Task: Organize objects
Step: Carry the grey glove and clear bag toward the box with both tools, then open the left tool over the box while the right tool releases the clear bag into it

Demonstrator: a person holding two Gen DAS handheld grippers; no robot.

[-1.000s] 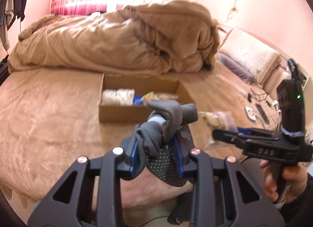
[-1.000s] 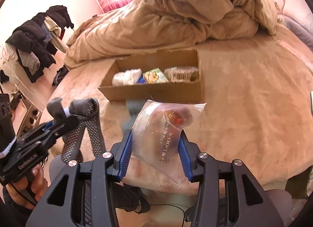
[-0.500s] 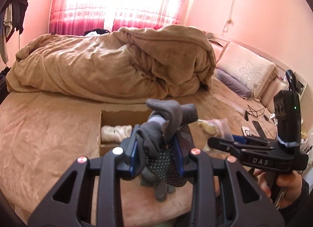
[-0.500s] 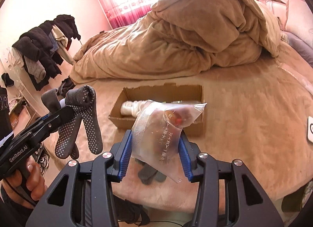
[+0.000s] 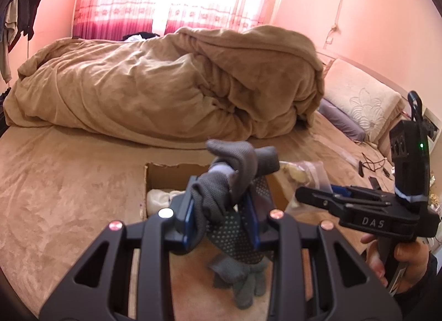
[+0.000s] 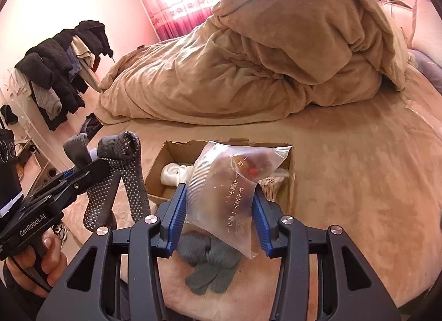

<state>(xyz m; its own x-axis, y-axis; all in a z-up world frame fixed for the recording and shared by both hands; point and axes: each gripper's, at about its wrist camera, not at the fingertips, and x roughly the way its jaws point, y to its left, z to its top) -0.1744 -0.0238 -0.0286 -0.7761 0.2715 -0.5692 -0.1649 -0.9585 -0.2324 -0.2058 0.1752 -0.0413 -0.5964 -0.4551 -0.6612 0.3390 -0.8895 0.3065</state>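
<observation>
Socks (image 5: 229,191), grey with dotted soles, hang pinched in our left gripper (image 5: 221,220); its jaws are nearly closed on the bunched middle, so cuffs stick up toward 12 o'clock and soles droop toward 6, long axis roughly vertical. Our right gripper (image 6: 218,213) holds a clear bag (image 6: 229,191) at a moderate width, jaws pressing its sides; the bag stands upright, sealed strip at 11 o'clock, lower corner hanging at 6. Both loads sit in the air over the near edge of the bed (image 6: 359,182). We judge this the carry step, with both items lifted and not yet placed. The box (image 6: 163,166) lies beyond at 12 o'clock, already part filled. Next we need to reach forward over it, lower, then open. A grey glove (image 6: 210,268) lies on the bed below, at 6 o'clock.
</observation>
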